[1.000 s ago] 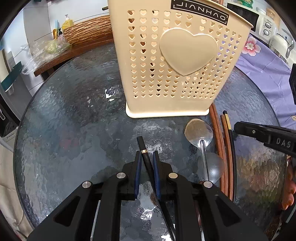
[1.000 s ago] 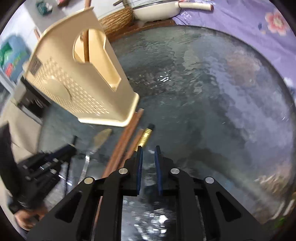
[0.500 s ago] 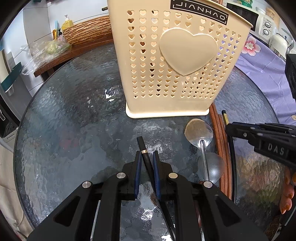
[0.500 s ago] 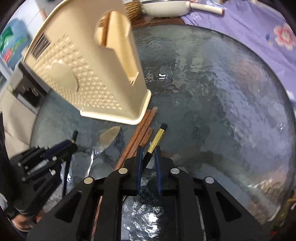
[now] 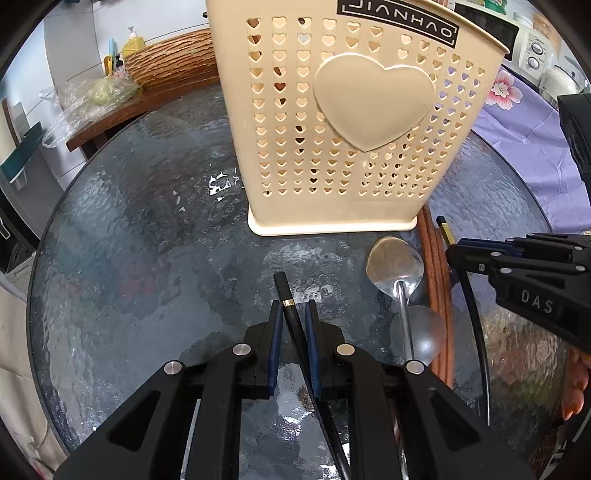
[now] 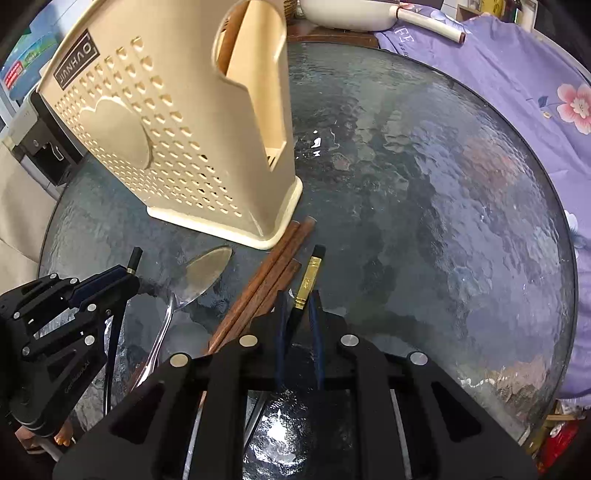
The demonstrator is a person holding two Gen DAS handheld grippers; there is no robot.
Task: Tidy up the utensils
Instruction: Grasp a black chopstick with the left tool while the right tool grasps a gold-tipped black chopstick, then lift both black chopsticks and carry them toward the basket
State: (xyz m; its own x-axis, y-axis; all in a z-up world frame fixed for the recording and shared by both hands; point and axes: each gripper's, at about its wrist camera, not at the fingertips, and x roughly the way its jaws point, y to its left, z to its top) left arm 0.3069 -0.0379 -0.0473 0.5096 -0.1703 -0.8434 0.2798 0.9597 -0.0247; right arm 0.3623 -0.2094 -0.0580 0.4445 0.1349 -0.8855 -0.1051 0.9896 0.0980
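A cream heart-pierced utensil holder (image 5: 351, 122) (image 6: 177, 122) stands on the round glass table (image 5: 147, 258), with a brown stick (image 6: 231, 40) inside it. My left gripper (image 5: 293, 306) (image 6: 125, 275) is shut on a black chopstick (image 5: 284, 290) with a thin gold ring, whose tip pokes out ahead of the pads. My right gripper (image 6: 297, 295) (image 5: 458, 251) is shut on a second black chopstick (image 6: 310, 273) (image 5: 445, 229) with a wide gold band. Between the grippers lie a steel spoon (image 5: 395, 266) (image 6: 203, 273) and brown wooden chopsticks (image 5: 436, 295) (image 6: 273, 280), close to the holder's base.
A purple floral cloth (image 6: 517, 74) lies beyond the table's right rim. A white pan (image 6: 343, 14) and a woven basket (image 5: 166, 55) sit behind on a wooden shelf, with kitchen appliances (image 5: 532, 55) at the back. A person's fingers (image 5: 576, 387) show under the right gripper.
My right gripper has come in leftward over the brown chopsticks and rolled, and the gold-banded chopstick now sits centred between its pads. The left gripper and its chopstick have not moved.
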